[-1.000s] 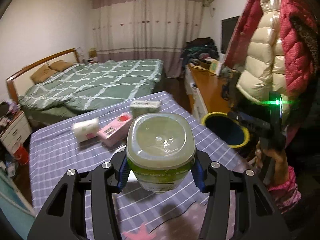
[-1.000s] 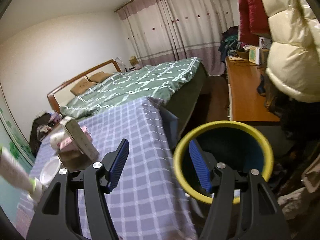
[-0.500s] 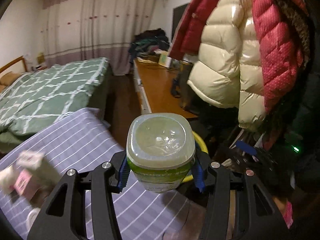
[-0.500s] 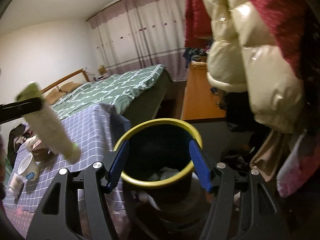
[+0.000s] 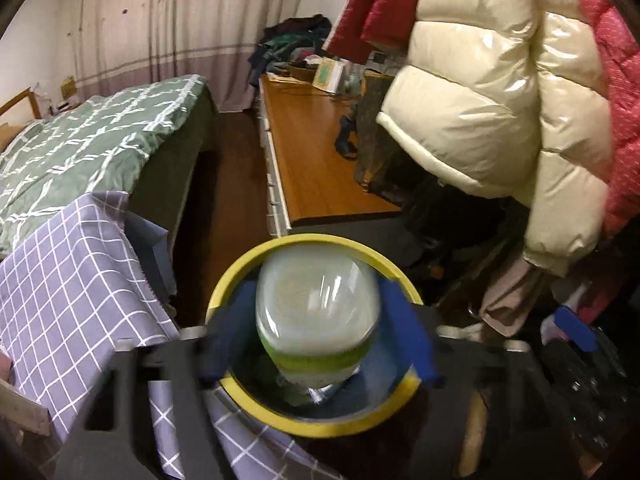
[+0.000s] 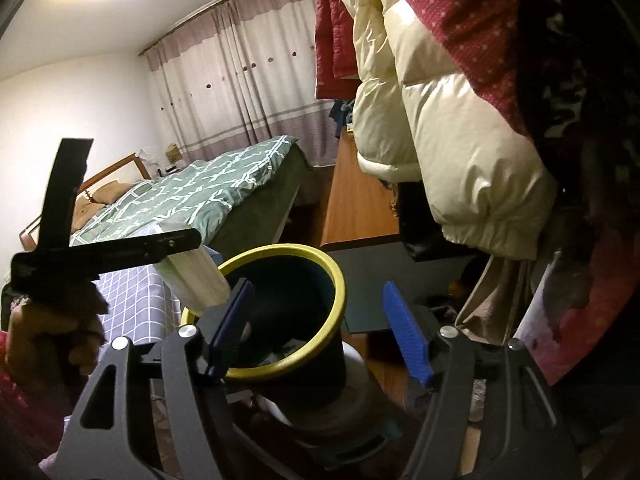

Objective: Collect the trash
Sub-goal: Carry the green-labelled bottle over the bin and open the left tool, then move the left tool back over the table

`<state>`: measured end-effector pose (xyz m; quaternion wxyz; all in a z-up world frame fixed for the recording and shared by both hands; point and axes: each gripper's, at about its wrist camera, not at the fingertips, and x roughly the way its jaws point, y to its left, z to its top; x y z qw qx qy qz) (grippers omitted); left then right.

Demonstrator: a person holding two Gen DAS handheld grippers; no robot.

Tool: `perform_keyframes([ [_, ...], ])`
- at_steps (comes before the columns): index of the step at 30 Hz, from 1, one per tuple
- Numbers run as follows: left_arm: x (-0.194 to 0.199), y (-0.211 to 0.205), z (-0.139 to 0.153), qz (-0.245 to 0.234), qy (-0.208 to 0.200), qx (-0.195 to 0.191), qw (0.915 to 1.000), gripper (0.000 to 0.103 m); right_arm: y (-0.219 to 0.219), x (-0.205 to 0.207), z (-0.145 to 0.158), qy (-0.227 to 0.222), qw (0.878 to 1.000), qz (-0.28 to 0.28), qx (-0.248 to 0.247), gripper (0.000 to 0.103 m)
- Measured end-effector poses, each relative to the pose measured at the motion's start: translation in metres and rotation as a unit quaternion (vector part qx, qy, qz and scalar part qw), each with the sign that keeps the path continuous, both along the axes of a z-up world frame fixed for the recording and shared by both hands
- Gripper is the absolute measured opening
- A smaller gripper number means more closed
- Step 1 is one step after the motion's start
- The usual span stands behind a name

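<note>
While left hand-held gripper (image 5: pixel 318 336) hangs over yellow-rimmed trash bin (image 5: pixel 280 420), jaws opening; blue pads look clear of plastic jar (image 5: pixel 318 312), blur hides exact contact. Jar sits between them, directly above bin mouth. Right hand-held gripper (image 6: pixel 316 332) wide, jaws opening, nothing between, bin beyond. Checked cloth (image 5: pixel 68 288) covers desk beside bin.

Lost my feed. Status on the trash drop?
Left gripper opening, plastic jar between its fingers, over yellow-rimmed bin. Right gripper empty, open. Nothing blocking.
</note>
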<state>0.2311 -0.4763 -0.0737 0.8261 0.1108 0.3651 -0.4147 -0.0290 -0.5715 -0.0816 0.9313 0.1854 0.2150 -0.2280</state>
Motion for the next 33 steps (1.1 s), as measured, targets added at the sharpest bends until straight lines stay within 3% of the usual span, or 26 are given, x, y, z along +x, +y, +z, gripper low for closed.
perform_keyframes([
  [4, -0.001, 0.017, 0.012, 0.014, -0.003, -0.015, 0.9998, 0.077, 0.004, -0.002, 0.002, 0.0, 1.0, -0.003, -0.006, 0.064],
  [9, -0.017, 0.079, 0.057, 0.035, -0.045, -0.049, 0.9972, 0.083, 0.012, 0.004, 0.002, 0.002, 1.0, 0.008, -0.006, 0.065],
  [11, -0.026, 0.113, 0.075, 0.051, -0.07, -0.059, 0.9945, 0.089, 0.019, 0.01, 0.003, 0.003, 1.0, 0.02, -0.005, 0.065],
  [16, -0.04, 0.22, 0.108, 0.122, -0.117, -0.082, 0.9822, 0.093, 0.042, 0.031, 0.003, 0.013, 0.998, 0.056, -0.009, 0.065],
  [20, -0.048, 0.316, 0.118, 0.214, -0.147, -0.085, 0.9621, 0.097, 0.069, 0.05, 0.008, 0.021, 0.995, 0.093, -0.02, 0.065],
  [24, -0.053, 0.393, 0.111, 0.304, -0.189, -0.061, 0.9317, 0.098, 0.102, 0.069, 0.016, 0.027, 0.991, 0.125, -0.039, 0.065],
  [33, -0.029, 0.525, 0.055, 0.446, -0.186, -0.054, 0.8737, 0.098, 0.194, 0.114, 0.04, 0.026, 0.968, 0.241, -0.066, 0.065],
])
